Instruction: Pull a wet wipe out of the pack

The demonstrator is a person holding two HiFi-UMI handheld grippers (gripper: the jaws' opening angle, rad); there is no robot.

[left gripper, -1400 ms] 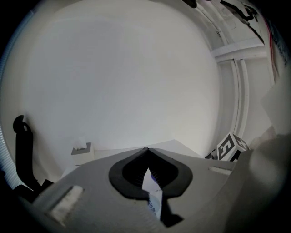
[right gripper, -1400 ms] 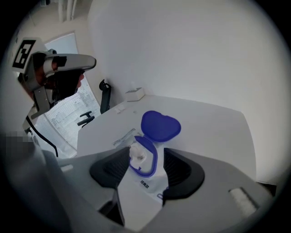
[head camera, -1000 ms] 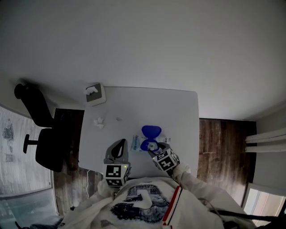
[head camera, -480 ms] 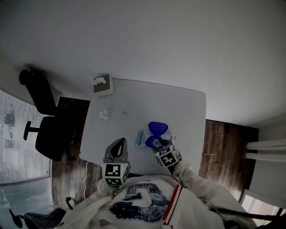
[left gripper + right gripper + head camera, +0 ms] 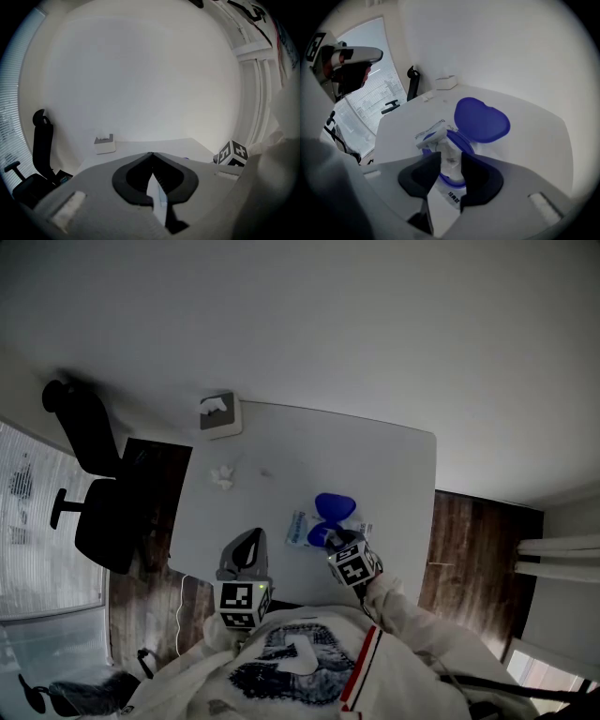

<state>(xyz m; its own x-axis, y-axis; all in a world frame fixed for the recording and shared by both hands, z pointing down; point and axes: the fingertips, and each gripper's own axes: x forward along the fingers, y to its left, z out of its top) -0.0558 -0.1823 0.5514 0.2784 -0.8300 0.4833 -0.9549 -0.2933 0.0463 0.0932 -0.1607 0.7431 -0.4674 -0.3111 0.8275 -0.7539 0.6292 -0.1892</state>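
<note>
The wet wipe pack (image 5: 302, 527) lies on the white table (image 5: 394, 474) with its blue lid (image 5: 335, 506) flipped open. In the right gripper view the lid (image 5: 482, 119) stands open behind the blue-rimmed opening, and a tuft of white wipe (image 5: 449, 151) sticks up from it. My right gripper (image 5: 451, 157) points down at the opening. Its jaws have just been closing, with the tuft between them and a gap still showing. My left gripper (image 5: 247, 542) hovers near the table's front edge, left of the pack, shut (image 5: 150, 154) with nothing in it.
A white box (image 5: 218, 414) sits at the table's far left corner, with a crumpled wipe (image 5: 222, 476) nearer. A black office chair (image 5: 89, 484) stands off the table's left side. Dark wood floor (image 5: 473, 549) shows to the right.
The head view has swung a little, so the table sits further right in the picture. My right gripper stays at the pack's opening. My left gripper looks unmoved.
</note>
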